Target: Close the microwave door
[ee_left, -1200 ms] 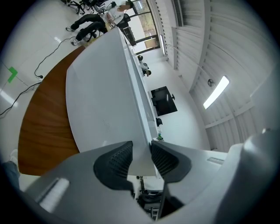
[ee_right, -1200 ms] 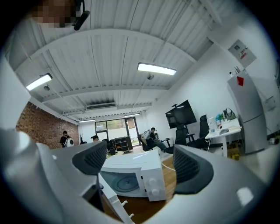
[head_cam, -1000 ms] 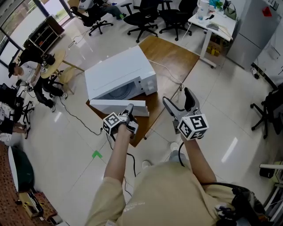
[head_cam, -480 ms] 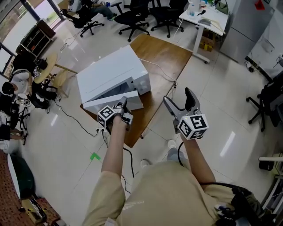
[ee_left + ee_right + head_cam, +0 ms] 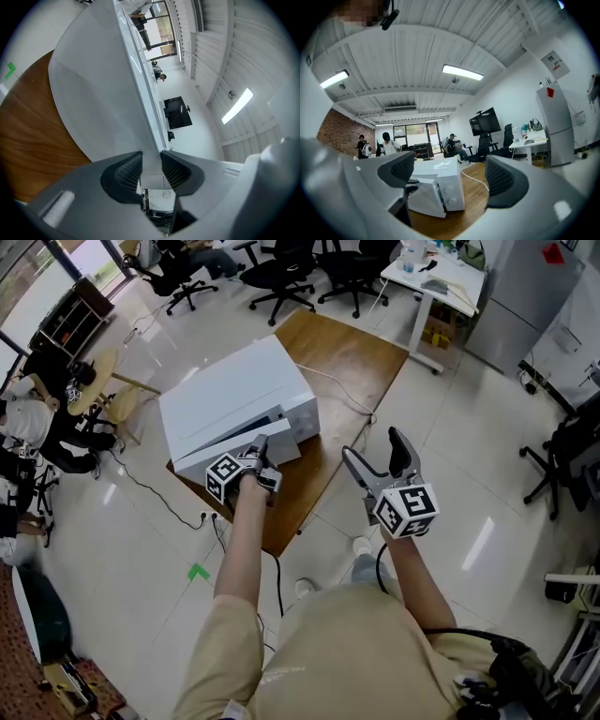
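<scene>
One wooden surface (image 5: 356,357) stands on a pale, glossy floor (image 5: 141,549) in an open office. Beyond it are black office chairs (image 5: 281,273), a white desk (image 5: 441,277) with small items on top, and a tall grey cabinet (image 5: 534,296). To the left, people (image 5: 37,423) sit near a small round table (image 5: 105,371) and a low shelf (image 5: 80,320). A green tape mark (image 5: 199,571) lies on the floor beside a black cable (image 5: 150,488). The right gripper view also shows a brick wall (image 5: 333,131), a dark screen (image 5: 485,121) and strip lights (image 5: 461,72) on a ribbed ceiling.

The white microwave (image 5: 234,395) sits on the near left corner of the surface, and a pale cord (image 5: 342,390) runs from it across the wood. Its door (image 5: 202,457) faces the person and stands a crack ajar, hinged on the left and swung out slightly on the side by the two knobs. The inside of the microwave cannot be seen.

The left gripper (image 5: 261,444) is at the door's front, near its free edge, with its jaws pressed together and pinching nothing. Its own view is filled by the door's dotted white face. The right gripper (image 5: 375,448) is held off the near right edge of the surface, well apart from the microwave. Its jaws are spread wide and there is only air between them.
</scene>
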Motion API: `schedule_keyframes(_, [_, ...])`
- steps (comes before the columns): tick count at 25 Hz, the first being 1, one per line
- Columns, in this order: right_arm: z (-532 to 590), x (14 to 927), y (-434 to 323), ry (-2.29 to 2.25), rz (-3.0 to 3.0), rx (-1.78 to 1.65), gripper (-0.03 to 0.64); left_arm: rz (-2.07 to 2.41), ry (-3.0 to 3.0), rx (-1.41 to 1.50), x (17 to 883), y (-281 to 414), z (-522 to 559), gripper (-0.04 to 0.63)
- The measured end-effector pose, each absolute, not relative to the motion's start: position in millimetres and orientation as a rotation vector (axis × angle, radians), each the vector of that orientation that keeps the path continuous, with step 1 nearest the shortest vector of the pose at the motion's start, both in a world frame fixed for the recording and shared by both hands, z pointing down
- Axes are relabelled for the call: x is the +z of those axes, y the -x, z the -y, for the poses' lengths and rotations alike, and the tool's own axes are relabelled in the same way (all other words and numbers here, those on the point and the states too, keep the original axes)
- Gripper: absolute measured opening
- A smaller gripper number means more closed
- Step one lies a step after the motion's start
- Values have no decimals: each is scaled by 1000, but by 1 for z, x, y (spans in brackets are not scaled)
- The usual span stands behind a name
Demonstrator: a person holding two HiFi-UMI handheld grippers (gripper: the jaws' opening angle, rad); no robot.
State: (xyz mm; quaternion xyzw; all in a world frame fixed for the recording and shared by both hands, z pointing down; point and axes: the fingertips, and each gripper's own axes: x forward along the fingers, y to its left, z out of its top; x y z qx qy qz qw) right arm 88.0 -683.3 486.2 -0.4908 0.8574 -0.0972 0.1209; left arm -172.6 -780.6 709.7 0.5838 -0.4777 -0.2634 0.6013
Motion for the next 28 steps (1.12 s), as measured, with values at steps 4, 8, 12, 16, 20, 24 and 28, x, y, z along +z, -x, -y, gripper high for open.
schedule_keyframes(4, [690,489,-79,1439,-2512,-283,462,1110,-1347,-617,712,180,793,135])
schedule_keyframes(8, [701,485,-70,1450,-2518,-271,462,1114,-1314,-623,708,188,805,135])
schedule_keyframes(12, [716,489,-70,1470,-2520,-282,462,1111,-1307,-619,706,188,818,137])
schedule_keyframes(16, [716,494,-52,1456,-2545,-285,462,1135,-1278,-598,709,199,826,140])
schedule_keyframes(20, [717,497,-35,1422,-2583,-281,462,1110,-1339,-584,710,195,829,140])
schedule_keyframes(24, [705,496,-16,1375,-2608,-278,462,1135,-1494,-388,710,194,813,139])
schedule_keyframes(28, [695,494,5,1324,-2630,-271,462,1283,-1694,-112,694,205,775,112])
